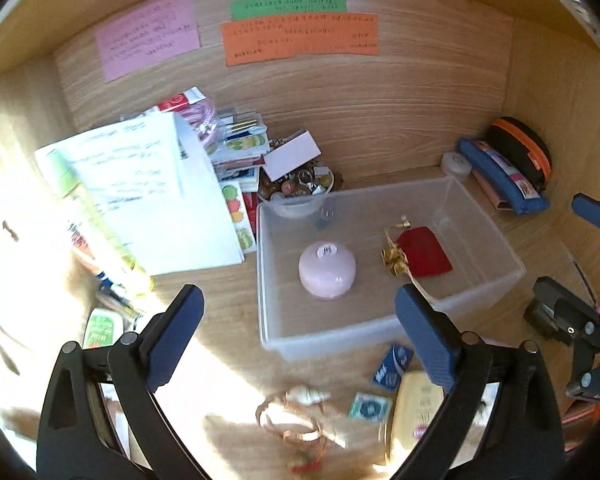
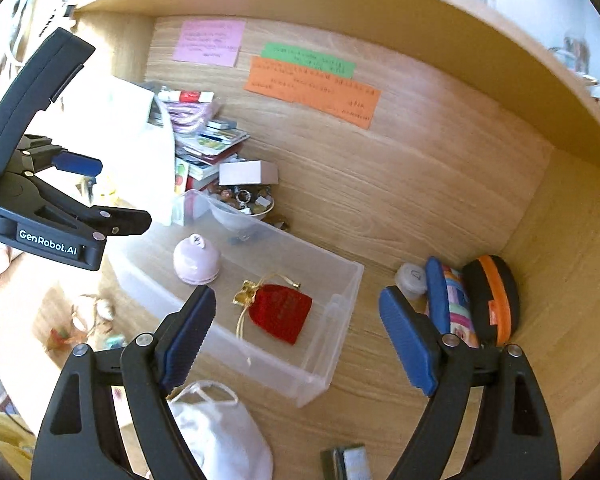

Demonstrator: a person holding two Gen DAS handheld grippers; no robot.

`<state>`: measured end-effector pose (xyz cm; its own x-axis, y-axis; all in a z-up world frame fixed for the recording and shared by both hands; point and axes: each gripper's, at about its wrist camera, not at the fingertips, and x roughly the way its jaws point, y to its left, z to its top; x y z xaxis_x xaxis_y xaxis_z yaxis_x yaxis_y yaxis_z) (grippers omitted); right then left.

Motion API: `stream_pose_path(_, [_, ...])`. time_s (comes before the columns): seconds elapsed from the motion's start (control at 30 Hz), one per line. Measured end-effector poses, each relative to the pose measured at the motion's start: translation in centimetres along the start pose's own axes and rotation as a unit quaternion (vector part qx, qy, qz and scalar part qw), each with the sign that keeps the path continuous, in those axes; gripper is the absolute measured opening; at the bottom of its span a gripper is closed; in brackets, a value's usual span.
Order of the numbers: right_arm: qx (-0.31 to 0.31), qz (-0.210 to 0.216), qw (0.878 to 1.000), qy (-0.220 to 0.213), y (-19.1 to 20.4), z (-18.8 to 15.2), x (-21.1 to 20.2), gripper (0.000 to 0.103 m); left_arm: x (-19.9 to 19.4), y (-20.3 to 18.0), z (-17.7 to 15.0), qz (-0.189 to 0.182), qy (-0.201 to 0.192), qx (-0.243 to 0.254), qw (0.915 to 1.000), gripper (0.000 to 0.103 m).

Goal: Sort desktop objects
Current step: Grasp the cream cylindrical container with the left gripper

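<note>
Left wrist view: our left gripper (image 1: 298,312) stands wide, empty. Clear plastic bin (image 1: 480,216), ahead between the jaws, holds a pink domed jar (image 1: 327,275) and red velvet pouch (image 1: 424,252). Right gripper (image 2: 298,330) likewise wide, empty. We judge a loose item below the jaws comes next; approach squarely.

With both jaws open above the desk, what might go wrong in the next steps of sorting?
1. The bowl of small trinkets sits right behind the clear plastic bin; pushing the bin back may tip it.
2. The tilted paper stack beside the bin might slide if bumped.
3. The red pouch has loose gold cords, which could snag a jaw.
</note>
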<state>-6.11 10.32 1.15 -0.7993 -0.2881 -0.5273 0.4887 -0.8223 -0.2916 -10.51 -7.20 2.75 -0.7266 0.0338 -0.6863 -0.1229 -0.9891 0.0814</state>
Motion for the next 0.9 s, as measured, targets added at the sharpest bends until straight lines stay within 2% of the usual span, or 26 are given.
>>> stream_pose_path(0.1, [0.0, -0.003, 1.0, -0.003, 0.8, -1.2, -1.1, 0.082, -1.2, -0.2, -1.7, 0.004, -0.004, -0.002, 1.0, 0.098])
stream_pose_path(0.2, [0.002, 0.013, 1.0, 0.001, 0.8, -2.2, -1.9, 0.082, -2.2, -0.3, -3.4, 0.004, -0.005, -0.006, 1.0, 0.098])
stream_pose_path(0.33, [0.023, 0.029, 0.999, 0.012, 0.5, -3.8, -2.5, 0.082, -3.7, -0.5, -5.8, -0.025, -0.002, -0.019, 0.9995, 0.098])
stream_pose_path(0.5, [0.047, 0.038, 0.998, 0.017, -0.4, -5.9, -3.8, 0.082, -4.7, -1.2, -8.8, -0.012, -0.003, -0.02, 0.9997, 0.101])
stream_pose_path(0.73, [0.08, 0.05, 0.995, 0.03, -1.1, -8.6, -4.2, 0.09, -4.8, -2.3, -12.9, -0.028, 0.018, -0.037, 0.9988, 0.101])
stream_pose_path(0.8, [0.089, 0.058, 0.994, 0.039, -1.0, -9.5, -3.9, 0.09, -4.9, -2.5, -13.9, -0.022, 0.02, -0.039, 0.9988, 0.101])
stream_pose_path(0.9, [0.096, 0.071, 0.991, 0.055, -0.5, -10.4, -3.1, 0.091, -4.6, -3.2, -15.0, 0.008, 0.024, -0.043, 0.9988, 0.102])
